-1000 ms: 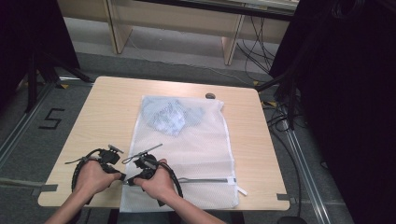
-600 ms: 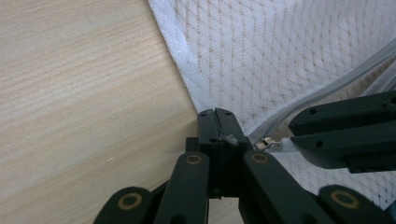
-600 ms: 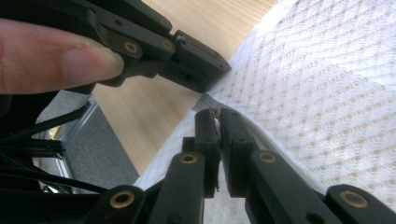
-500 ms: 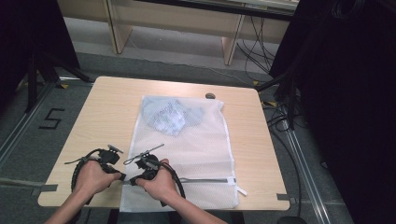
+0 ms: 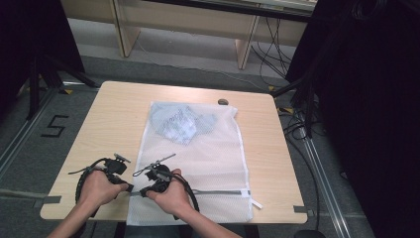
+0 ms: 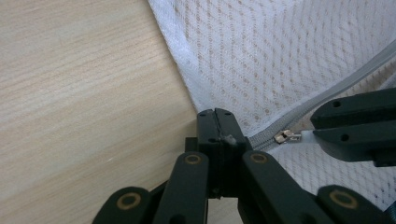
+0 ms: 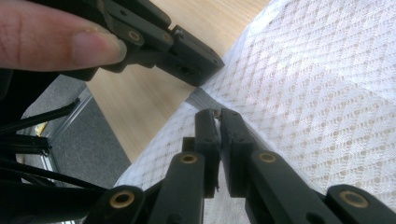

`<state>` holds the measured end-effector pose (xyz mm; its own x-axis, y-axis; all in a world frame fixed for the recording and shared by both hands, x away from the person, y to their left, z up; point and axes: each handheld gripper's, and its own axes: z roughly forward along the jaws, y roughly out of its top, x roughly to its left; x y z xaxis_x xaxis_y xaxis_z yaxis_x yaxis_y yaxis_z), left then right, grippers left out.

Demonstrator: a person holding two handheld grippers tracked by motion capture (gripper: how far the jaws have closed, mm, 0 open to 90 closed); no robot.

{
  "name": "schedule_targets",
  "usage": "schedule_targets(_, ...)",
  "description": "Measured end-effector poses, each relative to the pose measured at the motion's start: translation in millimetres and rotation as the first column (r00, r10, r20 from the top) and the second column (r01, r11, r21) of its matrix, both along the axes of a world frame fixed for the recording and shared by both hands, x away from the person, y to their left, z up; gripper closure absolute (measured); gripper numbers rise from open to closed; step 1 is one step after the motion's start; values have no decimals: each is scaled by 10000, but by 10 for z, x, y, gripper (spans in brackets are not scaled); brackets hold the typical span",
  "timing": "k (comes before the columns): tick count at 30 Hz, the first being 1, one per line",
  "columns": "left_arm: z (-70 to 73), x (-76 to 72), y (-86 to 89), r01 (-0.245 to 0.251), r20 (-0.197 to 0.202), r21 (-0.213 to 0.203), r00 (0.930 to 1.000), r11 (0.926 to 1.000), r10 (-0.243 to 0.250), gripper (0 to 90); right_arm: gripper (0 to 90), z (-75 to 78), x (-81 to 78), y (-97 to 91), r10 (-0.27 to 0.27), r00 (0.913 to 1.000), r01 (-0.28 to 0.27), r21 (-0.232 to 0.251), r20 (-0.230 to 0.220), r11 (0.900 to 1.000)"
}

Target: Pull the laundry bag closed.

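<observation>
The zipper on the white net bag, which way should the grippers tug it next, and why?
Probably the right gripper should draw the zipper pull along the grey zipper toward the bag's far side. The left gripper is shut on the mesh bag at the zipper's end, anchoring it, and the right one is shut on the pull.

lab: floor rails (image 5: pixel 15 144), cables (image 5: pixel 277 37)

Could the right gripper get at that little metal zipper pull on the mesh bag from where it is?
Probably yes: the right gripper already sits at the zipper pull on the mesh bag, jaws almost shut around it, though whether it truly grips is unclear. The left gripper clamps the bag's edge alongside.
</observation>
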<state>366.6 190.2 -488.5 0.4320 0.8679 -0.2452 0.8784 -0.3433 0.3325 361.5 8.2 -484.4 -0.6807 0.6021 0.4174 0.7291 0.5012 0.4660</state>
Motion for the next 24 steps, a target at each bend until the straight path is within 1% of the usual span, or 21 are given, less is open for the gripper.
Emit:
schedule_targets(1, -1, 1, 2, 2, 1, -17, 10000, 10000, -2, 900, 870, 6, -1, -3, 39, 9999, -39, 17, -161, 10000)
schedule_targets(2, -2, 2, 4, 6, -10, -31, 10000, 10000, -6, 900, 870, 2, 3, -7, 8, 10000, -8, -4, -83, 10000)
schedule_targets(3, -2, 2, 6, 27, -5, -30, 10000, 10000, -27, 900, 871, 9, -4, -10, 43, 9999, -43, -44, 111, 10000)
schedule_targets(6, 1, -4, 0, 7, -19, -14, 10000, 10000, -7, 900, 870, 15, -8, -12, -18, 10000, 18, -87, 48, 10000)
schedule_targets(8, -4, -8, -7, -68, -10, 12, 10000, 10000, 68, 900, 871, 17, -4, -21, 92, 9997, -91, -58, 215, 9999)
schedule_targets(9, -2, -13, -9, -148, -77, -16, 9999, 9999, 148, 900, 870, 23, -9, -21, 11, 9999, -9, -136, 126, 9999)
schedule_targets(10, -2, -11, -1, -62, -70, 91, 10000, 9999, 62, 900, 870, 25, -12, -23, 27, 9999, -25, -112, 138, 9999)
schedule_targets(11, -2, -7, 11, 14, 1, 162, 10000, 9999, -14, 900, 870, 37, -16, -29, 63, 9998, -60, -167, 174, 9998)
schedule_targets(12, -6, -14, 11, -111, -57, 38, 9999, 9999, 111, 900, 870, 49, -18, -37, -35, 9996, 42, -274, 266, 9996)
schedule_targets(13, -5, -18, 1, -135, -42, 64, 9999, 9999, 135, 900, 870, 75, -9, -66, -45, 9994, 51, -189, 343, 9998)
schedule_targets(15, -1, -22, -16, -165, -45, 121, 9999, 9998, 166, 900, 870, 88, -3, -78, -35, 9994, 42, -215, 349, 9998)
schedule_targets(16, 3, -23, -34, -185, -36, 194, 9998, 9996, 185, 900, 870, 94, 3, -84, -26, 9990, 35, -205, 435, 9998)
schedule_targets(19, 8, -30, -40, -203, -35, 259, 9998, 9995, 204, 900, 871, 85, 16, -85, -68, 9994, 74, -169, 347, 9998)
schedule_targets(20, 2, -35, -33, -258, -16, 158, 9997, 9995, 258, 900, 870, 72, 14, -85, -97, 9995, 101, -132, 293, 9999)
schedule_targets(22, 0, -32, -18, -240, -8, 117, 9997, 9996, 240, 900, 870, 58, 16, -85, -89, 9995, 92, -101, 319, 9999)
schedule_targets(24, 7, -28, -19, -228, -8, 124, 9997, 9997, 228, 900, 870, 41, 15, -82, -99, 9997, 102, -110, 211, 9999)
